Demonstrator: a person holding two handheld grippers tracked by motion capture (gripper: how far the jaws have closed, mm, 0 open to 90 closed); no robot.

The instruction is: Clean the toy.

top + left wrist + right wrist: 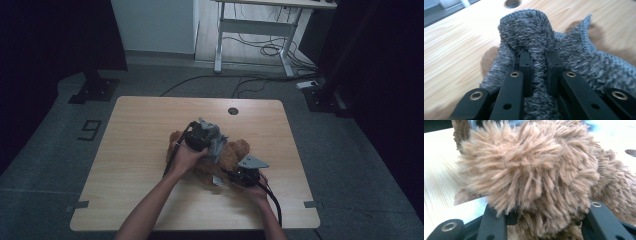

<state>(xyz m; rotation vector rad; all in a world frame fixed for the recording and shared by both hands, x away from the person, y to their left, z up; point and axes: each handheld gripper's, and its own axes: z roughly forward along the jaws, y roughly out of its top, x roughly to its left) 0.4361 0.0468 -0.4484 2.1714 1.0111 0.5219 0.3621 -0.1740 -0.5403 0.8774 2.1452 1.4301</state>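
- Pale wood table (140, 150) stands on a grey floor (45, 165), with a white desk frame (252, 27) and loose cables (260, 47) beyond its far edge; the rest of the room is dark.
- Left gripper (202, 136) sits over the middle of the table, held in the person's left hand (186, 157), with a grey plate on top of it.
- In the left gripper view its jaws stand close together, pinched on a raised fold of grey knit (534, 47); the cloth fills the narrow gap between the pads and spreads out to both sides of them.
- A round hole (512, 3) in the tabletop lies ahead of that gripper, past the fold.
- Brown plush toy (235, 152) lies between the two grippers, under the knit, touching both.
- Right gripper (245, 175) is at the toy's near side, in the person's right hand (260, 190).
- In the right gripper view its jaws stand wide apart on either side of a shaggy bulge of the toy (531, 177); whether they press it I cannot tell.
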